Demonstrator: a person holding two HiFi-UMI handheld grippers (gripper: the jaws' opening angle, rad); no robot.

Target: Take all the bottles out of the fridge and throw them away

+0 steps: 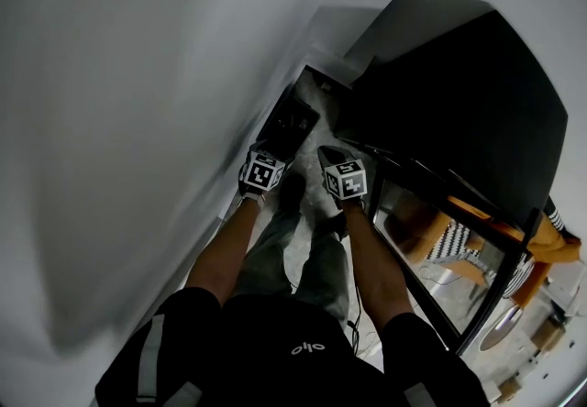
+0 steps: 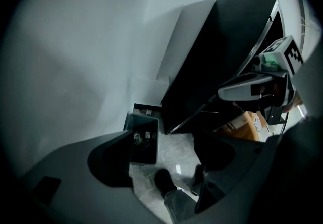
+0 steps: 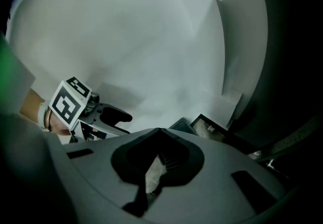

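Observation:
My left gripper [image 1: 274, 153] hangs over the floor with its jaws open and nothing between them. Through the gap in the left gripper view [image 2: 164, 142] I see a dark open bin [image 2: 143, 140] with a few pale things inside, too small to tell apart. My right gripper [image 1: 332, 158] is beside the left one, its jaws shut and empty, meeting tip to tip in its own view [image 3: 159, 131]. The black fridge [image 1: 459, 93] stands to the right. No bottle shows clearly in any view.
A white wall [image 1: 138, 121] runs close along the left, with the bin [image 1: 289, 121] at its foot. The person's legs and dark shoes [image 2: 164, 180] stand on the grey floor just before the bin. A glass panel [image 1: 440, 236] with orange shapes lies at the right.

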